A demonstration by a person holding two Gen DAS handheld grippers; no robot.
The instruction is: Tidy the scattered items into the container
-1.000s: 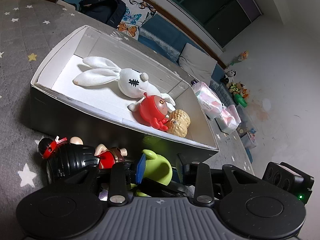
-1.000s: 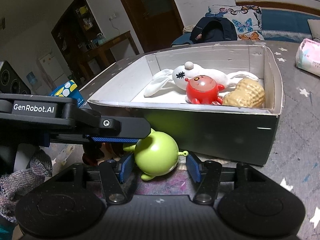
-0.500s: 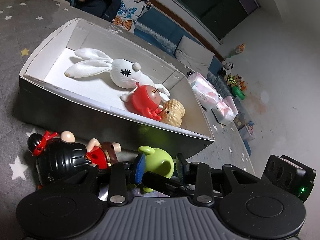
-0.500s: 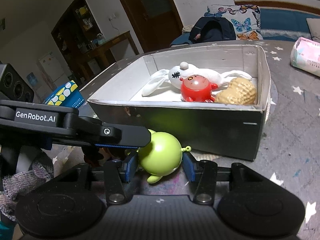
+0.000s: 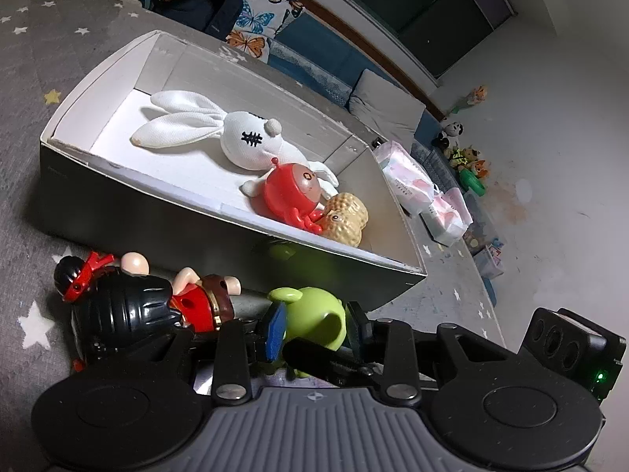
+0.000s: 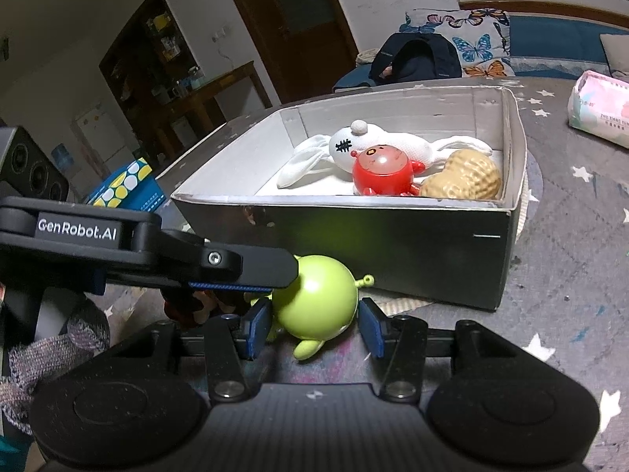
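Closure noted on the right gripper [image 6: 314, 327]: its blue pads have drawn in over the last second and now sit against both flanks of the green toy [image 6: 316, 295], apparently pinching it. Toy is on the mat, just in front of the box [image 6: 393, 244] wall; whether it has left the mat cannot be told. Left gripper [image 5: 315, 327] is unchanged, fingers spread either side of the same toy, one finger lying against its top. Doll [image 5: 129, 306] lies beside it, outside the box. Rabbit [image 5: 243, 143], red toy [image 5: 291, 192] and peanut [image 5: 346, 218] are already boxed. Judgement: grasp is made; lift over the wall is next, and the left finger may obstruct.
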